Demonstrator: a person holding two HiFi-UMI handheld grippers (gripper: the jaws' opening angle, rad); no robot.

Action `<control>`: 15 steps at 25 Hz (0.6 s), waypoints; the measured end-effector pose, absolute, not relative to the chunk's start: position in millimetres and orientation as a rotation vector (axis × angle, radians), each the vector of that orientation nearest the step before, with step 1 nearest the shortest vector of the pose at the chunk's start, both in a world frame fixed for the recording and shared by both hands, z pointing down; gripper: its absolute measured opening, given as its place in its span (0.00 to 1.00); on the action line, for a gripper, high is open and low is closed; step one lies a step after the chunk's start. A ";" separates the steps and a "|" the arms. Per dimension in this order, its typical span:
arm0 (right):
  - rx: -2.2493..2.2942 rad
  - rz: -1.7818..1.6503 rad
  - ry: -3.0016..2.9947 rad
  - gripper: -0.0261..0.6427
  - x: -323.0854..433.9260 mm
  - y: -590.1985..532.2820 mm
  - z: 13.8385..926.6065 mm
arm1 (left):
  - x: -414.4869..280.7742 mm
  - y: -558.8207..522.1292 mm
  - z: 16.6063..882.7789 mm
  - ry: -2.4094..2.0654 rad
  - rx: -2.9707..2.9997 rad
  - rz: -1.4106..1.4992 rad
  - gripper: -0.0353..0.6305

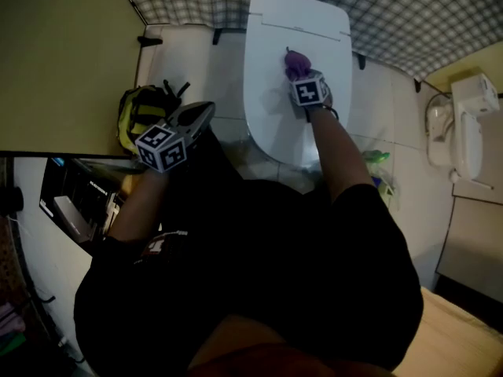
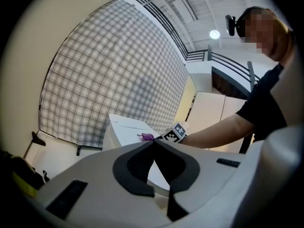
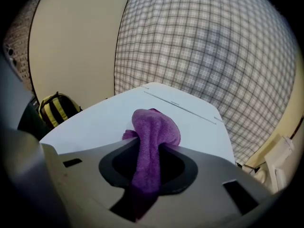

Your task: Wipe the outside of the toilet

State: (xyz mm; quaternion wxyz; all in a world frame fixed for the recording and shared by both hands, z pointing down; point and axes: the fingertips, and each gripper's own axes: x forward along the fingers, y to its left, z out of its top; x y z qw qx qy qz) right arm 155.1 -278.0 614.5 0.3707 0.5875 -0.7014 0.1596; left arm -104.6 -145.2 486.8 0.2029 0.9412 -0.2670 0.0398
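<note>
Right hand-held gripper [image 1: 300, 75]: my right arm reaches forward over the toilet [image 1: 271, 93]. In the right gripper view the jaws are clamped on a purple cloth [image 3: 153, 129]. The cloth runs back between the jaws, and its bunched end sticks out past the tips. That end lies against the closed white lid, though the views do not confirm firm contact. In the head view the cloth [image 1: 294, 60] sits over the middle of the lid, nearer the cistern end than the front rim.

Left hand-held gripper [image 1: 206, 110]: I hold it off the left side of the toilet, above the white tiled floor [image 1: 185, 61] and well apart from the lid. In the left gripper view the jaws [image 2: 153, 142] are together at the tips with nothing between them. Beyond them that view shows the toilet [image 2: 124, 129] and my right forearm stretched across it.

Task object: the toilet is white with its lid down. It stands against a grey checked backdrop [image 1: 401, 14].

Surroundings: a yellow and black backpack [image 1: 140, 118] rests on the floor to the left of the toilet, just beside the left hand-held gripper's marker cube. The right gripper view shows the same backpack [image 3: 56, 109] beyond the lid's left edge. A white wall-mounted fixture [image 1: 470, 128] is at the far right; I cannot tell its type.
</note>
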 end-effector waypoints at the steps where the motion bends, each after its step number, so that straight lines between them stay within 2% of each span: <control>1: 1.503 0.404 -1.792 0.19 153.0 -263.9 615.4 | -106.3 -141.2 487.7 -0.745 2.626 0.113 0.05; 15: 1.466 0.384 -1.780 0.19 123.8 -106.5 626.4 | -139.7 -69.2 504.6 -0.763 2.613 0.138 0.05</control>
